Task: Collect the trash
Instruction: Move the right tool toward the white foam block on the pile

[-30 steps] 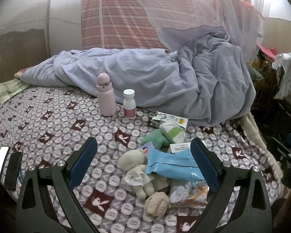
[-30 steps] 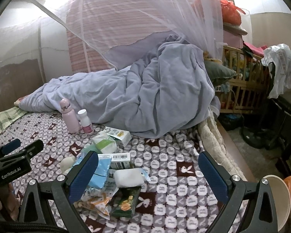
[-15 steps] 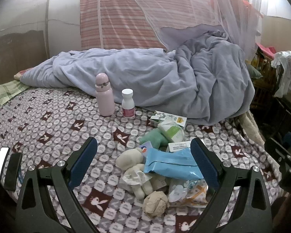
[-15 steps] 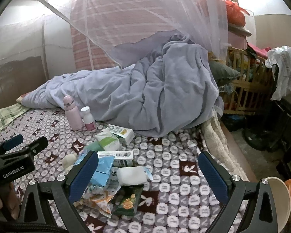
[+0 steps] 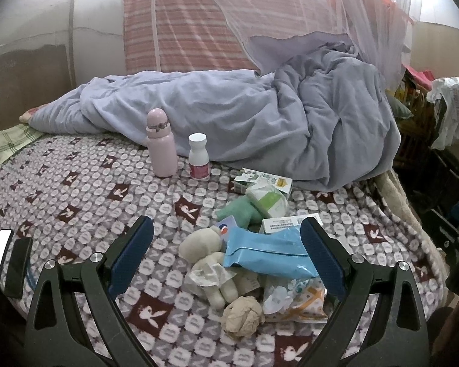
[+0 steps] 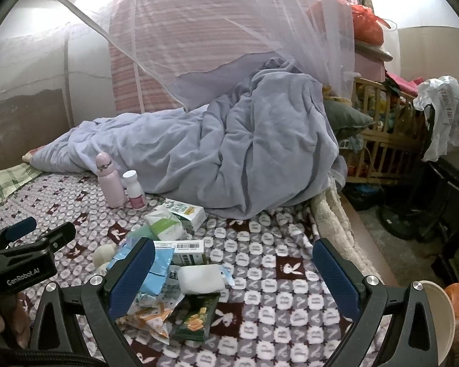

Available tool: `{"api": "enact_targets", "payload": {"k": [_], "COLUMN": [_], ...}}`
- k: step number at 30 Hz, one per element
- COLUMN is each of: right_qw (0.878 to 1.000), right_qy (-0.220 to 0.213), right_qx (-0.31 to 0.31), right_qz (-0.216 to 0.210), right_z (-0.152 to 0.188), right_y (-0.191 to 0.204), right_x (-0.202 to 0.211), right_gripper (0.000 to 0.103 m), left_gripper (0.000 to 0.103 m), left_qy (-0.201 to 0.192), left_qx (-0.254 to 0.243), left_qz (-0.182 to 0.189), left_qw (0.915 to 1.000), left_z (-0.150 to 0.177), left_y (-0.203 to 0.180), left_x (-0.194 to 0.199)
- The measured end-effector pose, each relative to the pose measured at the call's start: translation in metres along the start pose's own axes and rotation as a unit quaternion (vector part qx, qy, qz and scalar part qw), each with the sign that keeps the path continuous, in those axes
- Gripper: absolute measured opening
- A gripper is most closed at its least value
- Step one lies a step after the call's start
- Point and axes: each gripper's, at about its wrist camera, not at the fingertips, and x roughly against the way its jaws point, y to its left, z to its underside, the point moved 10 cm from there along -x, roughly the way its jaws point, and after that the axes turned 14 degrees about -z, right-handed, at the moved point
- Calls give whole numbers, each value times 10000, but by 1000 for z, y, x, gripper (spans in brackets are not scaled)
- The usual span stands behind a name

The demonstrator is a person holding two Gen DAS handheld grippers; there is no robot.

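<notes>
Hovering: left tool (image 5: 226,257) spread wide, empty | right tool (image 6: 234,270) spread wide, empty | trash pile (image 5: 260,244) untouched

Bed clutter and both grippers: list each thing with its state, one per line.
left gripper: jaws open, empty
right gripper: jaws open, empty
pink bottle: upright, capped
white pill bottle: upright, capped
blue wipes pack: lying flat, flap shut
crumpled paper ball: loose on the bedspread
green snack packet: lying flat
white tissue pack: lying on the pile
lavender blanket: bunched up
</notes>
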Motion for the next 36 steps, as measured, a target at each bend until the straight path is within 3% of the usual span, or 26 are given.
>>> {"api": "enact_targets", "payload": {"k": [30, 36], "right_qw": [9997, 9990], "right_qy": [196, 420], "right_qx": [-85, -117], "right_qz": [-112, -89], "right_z": [6, 19], "right_y": [-5, -14], "right_x": [-9, -19], "right_gripper": [102, 102], "left_gripper": [97, 97], "left_qy": [3, 255], "left_qx": [-72, -45], "left_qz": [-68, -77], "left_qw": [10000, 9996], "left_z": [0, 9], "left_y": [3, 24], "left_x": [-5, -22]}}
